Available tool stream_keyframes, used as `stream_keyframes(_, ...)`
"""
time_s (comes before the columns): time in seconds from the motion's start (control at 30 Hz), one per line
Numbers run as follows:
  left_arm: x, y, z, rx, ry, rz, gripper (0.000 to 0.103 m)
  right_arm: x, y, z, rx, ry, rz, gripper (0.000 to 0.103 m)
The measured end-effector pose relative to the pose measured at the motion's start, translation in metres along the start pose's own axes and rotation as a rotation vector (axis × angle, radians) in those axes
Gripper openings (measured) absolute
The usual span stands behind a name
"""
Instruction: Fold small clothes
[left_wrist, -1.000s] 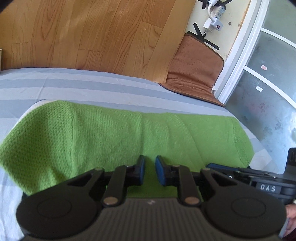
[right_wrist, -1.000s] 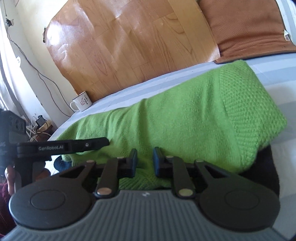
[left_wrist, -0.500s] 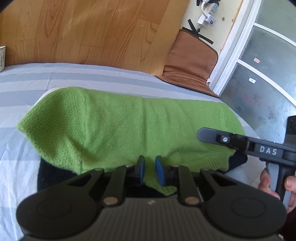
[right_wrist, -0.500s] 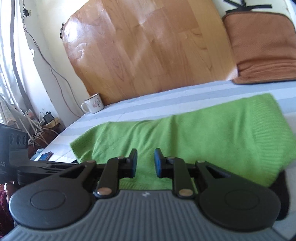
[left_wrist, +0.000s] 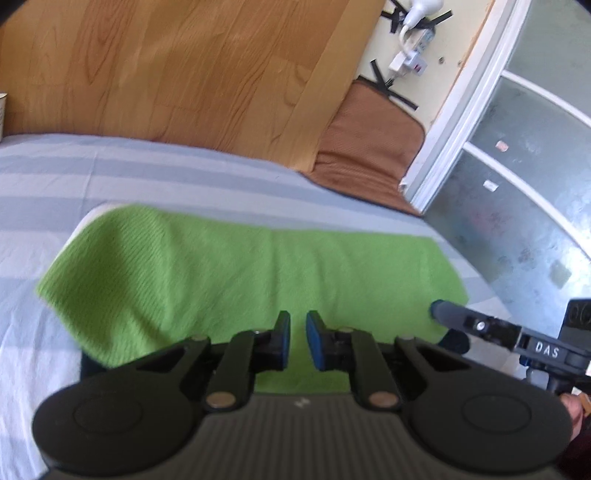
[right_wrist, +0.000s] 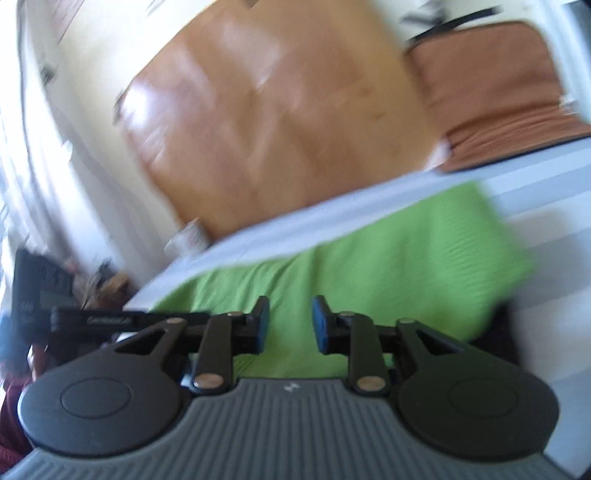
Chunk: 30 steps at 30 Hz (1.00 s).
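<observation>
A grey-and-white striped bed (left_wrist: 155, 173) carries the green knitted garment (left_wrist: 229, 273), folded into a long band lying across it over something dark. The left gripper (left_wrist: 294, 339) hovers at the garment's near edge, nearly clenched, nothing visibly pinched. The right gripper (right_wrist: 289, 329) has just been opening; its jaws stand apart above the cloth, released.
</observation>
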<state>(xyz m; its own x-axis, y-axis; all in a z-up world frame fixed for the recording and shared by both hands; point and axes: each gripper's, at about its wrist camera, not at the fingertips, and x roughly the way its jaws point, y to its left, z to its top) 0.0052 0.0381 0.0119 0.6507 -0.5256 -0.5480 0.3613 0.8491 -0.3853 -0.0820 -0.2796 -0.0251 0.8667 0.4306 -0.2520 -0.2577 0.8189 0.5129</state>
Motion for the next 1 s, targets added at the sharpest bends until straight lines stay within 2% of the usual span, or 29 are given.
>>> stream_keyframes(0.13, 0.018, -0.014, 0.024, -0.005, 0.010, -0.058, 0.012, -0.034, -0.046, 0.007, 0.182, -0.112, -0.172, 0.055)
stream_keyframes(0.2, 0.032, -0.021, 0.031, -0.009, 0.031, -0.082, 0.012, -0.042, -0.065, 0.005, 0.280, -0.119, -0.201, 0.069)
stream_keyframes(0.3, 0.058, -0.027, 0.034, -0.023, 0.089, -0.091, 0.012, -0.039, -0.081, 0.000, 0.362, -0.076, -0.193, 0.070)
stream_keyframes(0.4, 0.086, -0.021, 0.030, -0.059, 0.175, -0.057, 0.010, -0.023, -0.083, -0.001, 0.368, -0.003, -0.181, 0.070)
stream_keyframes(0.43, 0.093, -0.017, 0.028, -0.068, 0.184, -0.054, 0.006, -0.017, -0.084, -0.001, 0.373, 0.015, -0.177, 0.070)
stream_keyframes(0.53, 0.095, -0.004, 0.028, -0.139, 0.193, -0.099, 0.006, -0.004, -0.080, 0.000, 0.371, 0.036, -0.153, 0.070)
stream_keyframes(0.63, 0.095, 0.001, 0.029, -0.163, 0.204, -0.111, 0.006, 0.010, -0.074, 0.006, 0.359, 0.052, -0.151, 0.071)
stream_keyframes(0.67, 0.094, -0.001, 0.028, -0.158, 0.202, -0.107, 0.006, 0.015, -0.072, 0.006, 0.358, 0.061, -0.142, 0.069)
stream_keyframes(0.73, 0.091, -0.004, 0.028, -0.143, 0.203, -0.098, 0.006, 0.024, -0.065, 0.006, 0.340, 0.084, -0.158, 0.057)
stream_keyframes(0.77, 0.089, -0.004, 0.029, -0.142, 0.207, -0.098, 0.006, 0.030, -0.062, 0.006, 0.335, 0.123, -0.163, 0.033)
stream_keyframes(0.8, 0.087, -0.003, 0.030, -0.146, 0.212, -0.103, 0.006, 0.034, -0.060, 0.005, 0.344, 0.135, -0.166, 0.027)
stream_keyframes(0.87, 0.076, 0.001, 0.035, -0.152, 0.193, -0.105, 0.008, 0.031, -0.052, 0.011, 0.321, 0.122, -0.169, 0.025)
stream_keyframes(1.0, 0.039, 0.022, 0.053, -0.165, 0.075, -0.067, 0.019, 0.018, -0.007, 0.040, 0.196, 0.048, -0.059, 0.024)
